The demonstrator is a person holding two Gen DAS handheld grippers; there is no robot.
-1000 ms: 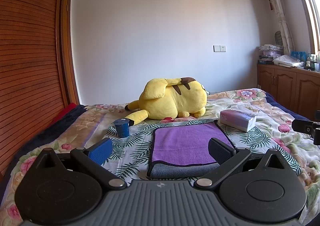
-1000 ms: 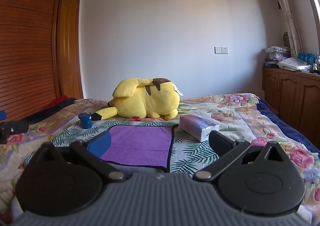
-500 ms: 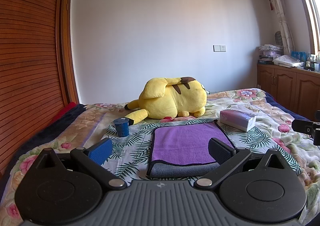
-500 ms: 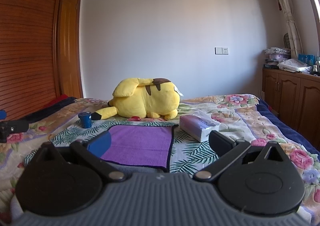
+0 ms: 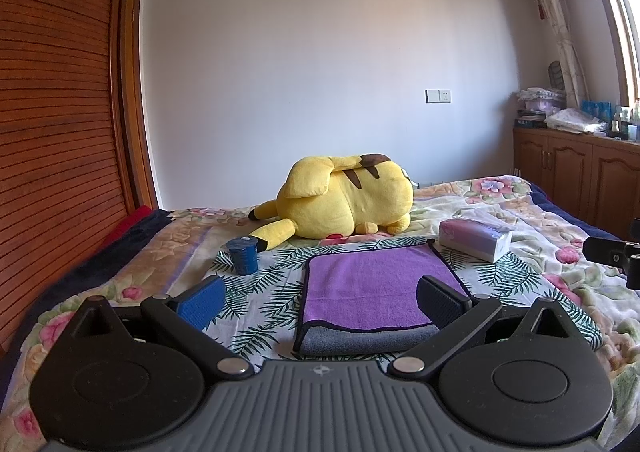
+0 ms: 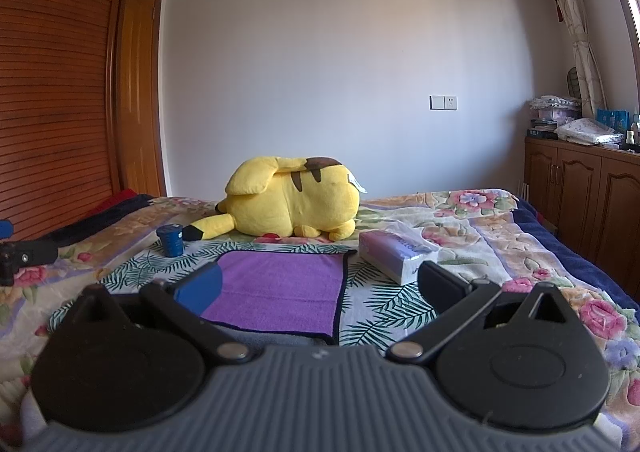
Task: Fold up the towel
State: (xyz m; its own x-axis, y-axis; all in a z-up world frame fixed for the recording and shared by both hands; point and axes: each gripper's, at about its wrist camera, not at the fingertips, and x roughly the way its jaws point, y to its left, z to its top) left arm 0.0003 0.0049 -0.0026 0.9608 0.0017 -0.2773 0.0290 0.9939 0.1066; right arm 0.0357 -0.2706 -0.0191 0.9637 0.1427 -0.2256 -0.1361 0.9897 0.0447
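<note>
The left gripper [image 5: 320,298] and the right gripper [image 6: 318,286] both stand spread wide, grasping nothing. The purple towel [image 5: 376,288], folded with a grey underside showing at its near edge, lies flat on the floral bedspread [image 5: 264,292], between a blue cup [image 5: 243,255] and a tissue pack [image 5: 476,239], near a yellow Pikachu plush [image 5: 344,203].

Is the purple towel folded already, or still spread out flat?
Folded at least once: the purple towel lies flat on the bed, and a second grey layer shows under its near edge. Neither gripper holds it.
</note>
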